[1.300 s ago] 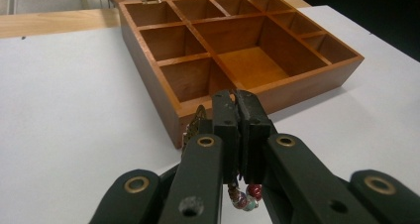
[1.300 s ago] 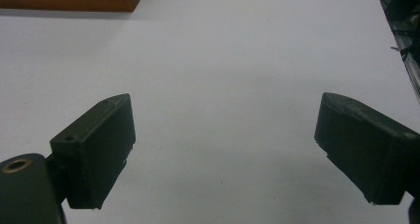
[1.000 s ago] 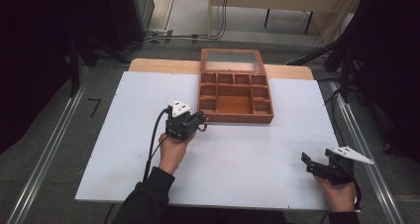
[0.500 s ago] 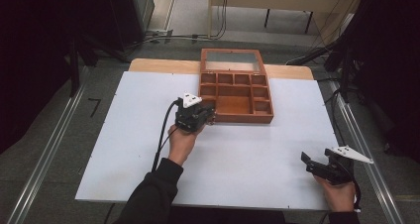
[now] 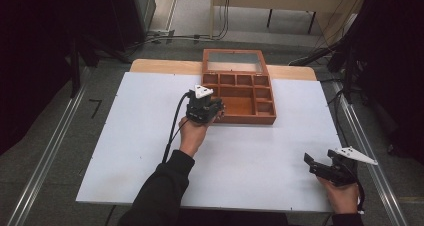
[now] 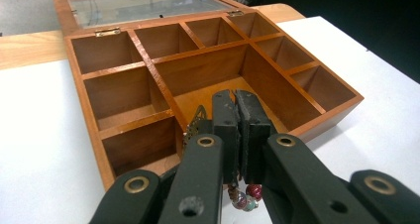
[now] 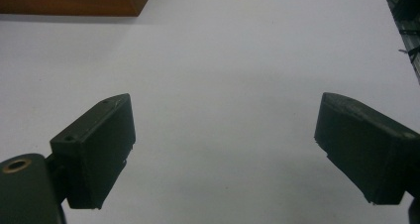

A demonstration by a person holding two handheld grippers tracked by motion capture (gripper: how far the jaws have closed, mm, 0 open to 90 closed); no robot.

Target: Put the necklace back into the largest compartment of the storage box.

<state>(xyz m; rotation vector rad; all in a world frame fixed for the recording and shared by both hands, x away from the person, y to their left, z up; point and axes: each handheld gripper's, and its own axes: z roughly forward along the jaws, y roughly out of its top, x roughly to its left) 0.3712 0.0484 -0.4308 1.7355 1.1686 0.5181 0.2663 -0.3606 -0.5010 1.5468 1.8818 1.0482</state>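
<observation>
While the left gripper (image 5: 216, 110) hangs over the near left corner of the wooden box (image 5: 239, 92), its jaws are pressed tight together on a string of beads (image 6: 246, 198). In the left gripper view the beads dangle below the jaws, red and pale ones, and a thin gold leaf-shaped bit (image 6: 196, 121) peeks out beside the left jaw. The jaw tips sit just above the box's front edge, over the big middle space. That space has a bare floor and lots of room. Small spaces line the left side, the back and the right side, each with thin wooden walls. The glass lid (image 5: 234, 62) lies flat open behind the box.

The box sits at the far edge of the white table (image 5: 125, 151). The table in front of it is bare, so there is wide room to move.

The right gripper (image 5: 320, 167) rests near the table's near right corner, well apart from the box. Its jaws stand wide apart and hold nothing. In the right gripper view, white table shows between them, and one box corner (image 7: 74, 1) shows far off at the top left.
</observation>
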